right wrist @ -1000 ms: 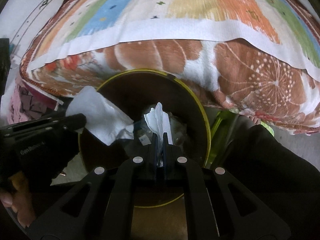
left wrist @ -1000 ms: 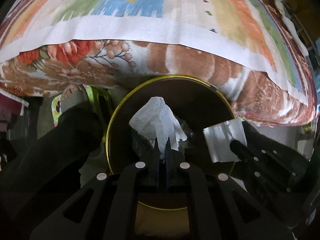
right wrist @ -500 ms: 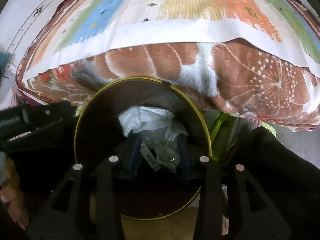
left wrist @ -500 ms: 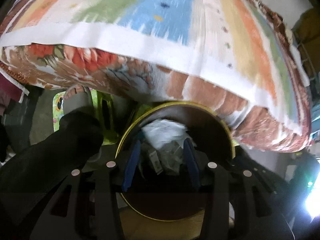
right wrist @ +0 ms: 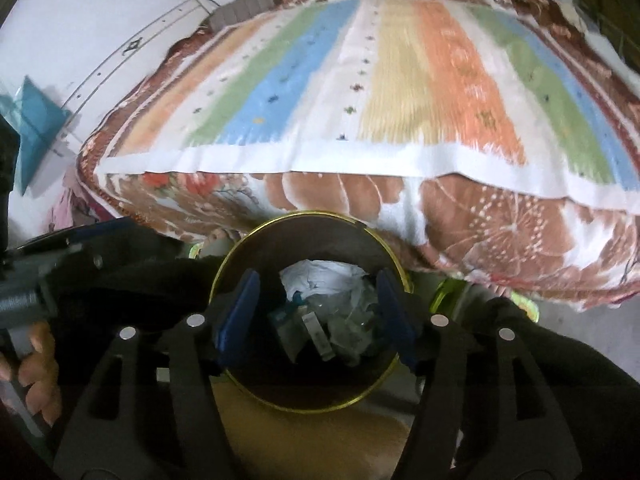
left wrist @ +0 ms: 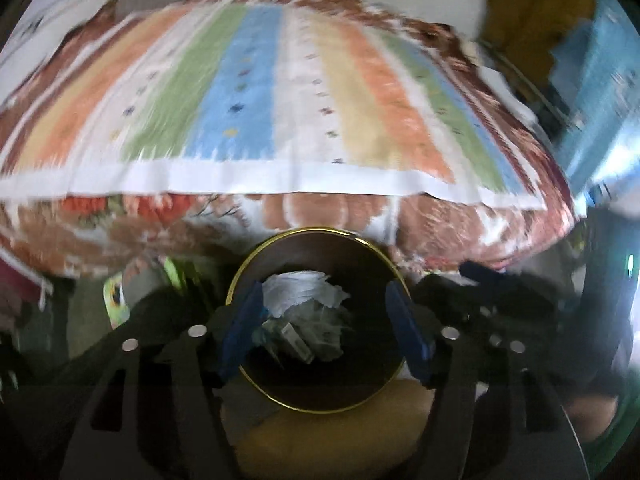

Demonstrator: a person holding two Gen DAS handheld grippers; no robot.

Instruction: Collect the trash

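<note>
A round dark bin with a gold rim (left wrist: 320, 233) (right wrist: 308, 214) stands on the floor below the bed's edge. Crumpled white tissues (left wrist: 304, 292) (right wrist: 320, 274) lie inside it on top of clear plastic wrappers (left wrist: 316, 328) (right wrist: 348, 320). My left gripper (left wrist: 324, 328) is open and empty above the bin, blue pads wide apart. My right gripper (right wrist: 316, 320) is open and empty above the bin too. The left gripper's body also shows at the left edge of the right wrist view (right wrist: 60, 256), and the right one shows in the left wrist view (left wrist: 500, 300).
A bed with a striped cover (left wrist: 280, 92) (right wrist: 380, 92) and a floral blanket (right wrist: 480, 232) rises just behind the bin. My dark-trousered legs (right wrist: 540, 360) and green sandals (left wrist: 114, 292) flank the bin. A white wall (right wrist: 80, 20) lies to the left.
Both grippers opened and dropped their white tissues into the bin. They have since risen and pulled back, so the bin looks smaller and more of the bed shows.
</note>
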